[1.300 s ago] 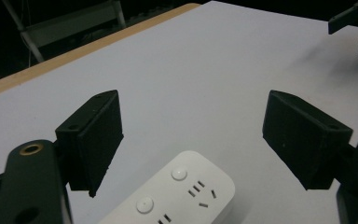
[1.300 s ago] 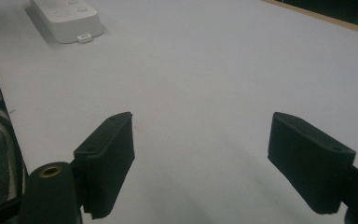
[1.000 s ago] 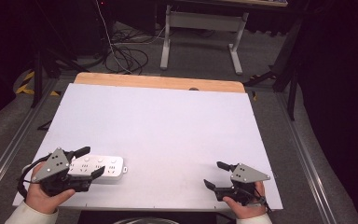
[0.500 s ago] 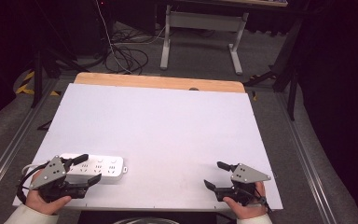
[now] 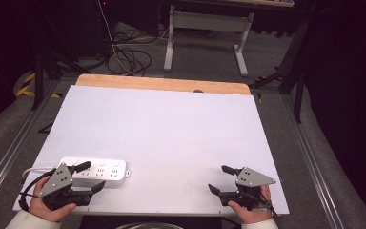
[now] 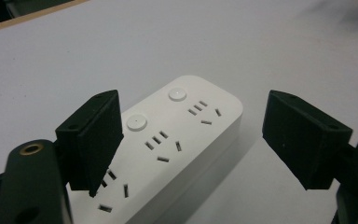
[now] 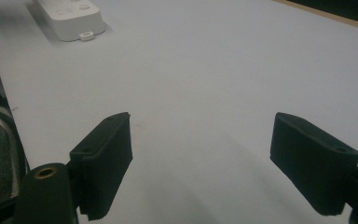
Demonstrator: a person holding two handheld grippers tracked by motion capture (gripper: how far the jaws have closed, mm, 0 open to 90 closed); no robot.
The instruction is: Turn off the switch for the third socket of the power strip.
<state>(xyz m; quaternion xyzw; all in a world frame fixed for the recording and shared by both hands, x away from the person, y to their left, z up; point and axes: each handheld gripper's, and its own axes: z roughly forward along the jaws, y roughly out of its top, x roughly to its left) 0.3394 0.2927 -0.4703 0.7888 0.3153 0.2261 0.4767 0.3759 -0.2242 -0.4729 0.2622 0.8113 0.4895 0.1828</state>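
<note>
Both our grippers wait at the counter (image 5: 171, 124) edge.
Left gripper (image 5: 89, 176) jaws spread over the white power strip (image 5: 102, 170); right gripper (image 5: 220, 179) jaws released, holding nothing.

The desk (image 5: 171, 124) has a smooth, matt white top, with a strip of bare light wood (image 5: 162, 84) along its far edge. The power strip (image 5: 100, 169) is smooth white plastic with a faint sheen, its round buttons (image 6: 136, 122) the same finish. Both the left hand-held gripper (image 5: 88, 177) and the right hand-held gripper (image 5: 221, 179) have matt black plastic jaws and a flat grey plate on top. A brass-coloured metal insert (image 6: 31, 149) sits in one jaw arm.
</note>
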